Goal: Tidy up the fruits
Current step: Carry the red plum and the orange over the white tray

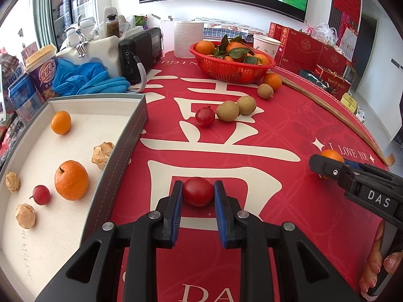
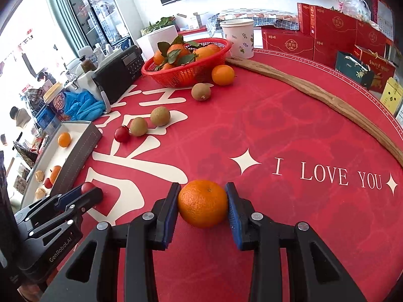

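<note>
Glossy smooth cherry tomato (image 1: 198, 191); dimpled matt tangerine (image 2: 203, 202); woven plastic basket (image 1: 233, 71); beside it, rough wooden back scratcher (image 2: 314, 95).

A red tomato (image 1: 198, 191) and an orange mandarin (image 2: 203, 203) sit on the red cloth, each pinched between blue pads.

Both wrist views look steeply down, close over the red tablecloth (image 1: 264, 151), sharing perhaps its far fruit.

"I LOVE YOU" on red tablecloth (image 2: 277, 130), "DAS" on right tongs (image 1: 327, 167), "GenRobot.AI" on left tongs (image 2: 87, 193)
</note>
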`<action>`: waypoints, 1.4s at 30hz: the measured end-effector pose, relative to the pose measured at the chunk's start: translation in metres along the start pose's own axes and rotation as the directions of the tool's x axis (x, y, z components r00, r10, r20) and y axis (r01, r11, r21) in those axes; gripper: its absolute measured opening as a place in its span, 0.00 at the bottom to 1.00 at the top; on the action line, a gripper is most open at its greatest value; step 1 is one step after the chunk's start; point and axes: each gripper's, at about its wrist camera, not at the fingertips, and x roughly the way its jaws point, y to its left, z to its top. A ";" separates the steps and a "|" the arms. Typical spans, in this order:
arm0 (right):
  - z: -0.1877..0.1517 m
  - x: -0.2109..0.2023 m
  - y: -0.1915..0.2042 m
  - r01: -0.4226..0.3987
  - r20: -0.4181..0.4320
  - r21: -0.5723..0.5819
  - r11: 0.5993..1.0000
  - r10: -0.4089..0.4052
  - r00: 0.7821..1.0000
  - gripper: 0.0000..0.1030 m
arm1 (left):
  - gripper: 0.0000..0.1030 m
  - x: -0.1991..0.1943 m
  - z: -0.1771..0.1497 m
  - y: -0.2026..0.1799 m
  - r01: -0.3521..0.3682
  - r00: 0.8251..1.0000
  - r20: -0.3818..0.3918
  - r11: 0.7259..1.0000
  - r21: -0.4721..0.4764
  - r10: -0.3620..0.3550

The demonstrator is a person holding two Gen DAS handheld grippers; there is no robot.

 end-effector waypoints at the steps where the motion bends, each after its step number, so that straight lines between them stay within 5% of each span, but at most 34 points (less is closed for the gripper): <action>1: 0.000 -0.001 0.001 -0.005 0.004 0.001 1.000 0.005 1.000 0.36 | 0.25 -0.003 0.001 0.000 -0.007 1.000 0.014 1.000 0.001 0.007; 8: 0.004 -0.004 0.008 -0.034 0.027 -0.005 0.999 0.034 0.999 0.36 | 0.26 -0.022 0.004 0.003 -0.039 0.995 0.094 0.999 0.006 0.038; 42: 0.008 0.020 0.043 -0.084 -0.022 -0.039 0.996 0.083 0.996 0.36 | 0.26 -0.046 0.005 0.029 -0.051 0.987 0.150 0.997 -0.057 0.059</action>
